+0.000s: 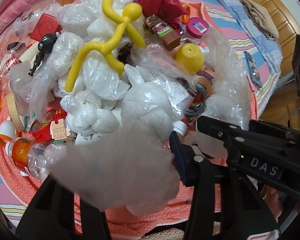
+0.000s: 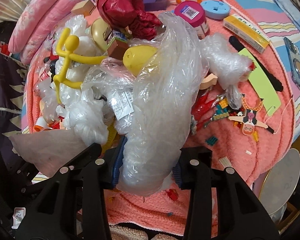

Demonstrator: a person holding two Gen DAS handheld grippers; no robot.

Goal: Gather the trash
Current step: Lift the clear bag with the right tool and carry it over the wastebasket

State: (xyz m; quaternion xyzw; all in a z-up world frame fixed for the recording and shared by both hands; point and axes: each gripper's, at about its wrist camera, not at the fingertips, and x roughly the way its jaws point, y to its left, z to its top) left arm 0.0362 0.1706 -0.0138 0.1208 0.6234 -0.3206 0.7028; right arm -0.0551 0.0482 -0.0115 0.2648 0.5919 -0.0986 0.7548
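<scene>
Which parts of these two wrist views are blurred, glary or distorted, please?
Left wrist view: a plastic bag at the lens is a grey out-of-focus smear; the pile behind stays sharp. Right wrist view: highlights glint on the clear bag, and fisheye bends the mat edge.

Lighting: bright, even, soft indoor light; shadows faint. Glare: small highlights on clear plastic bags (image 2: 162,92). Distortion: strong fisheye bending, dark vignette at corners. Focus: grey-white bag (image 1: 118,164) nearest left lens blurred; mid-field sharp.
</scene>
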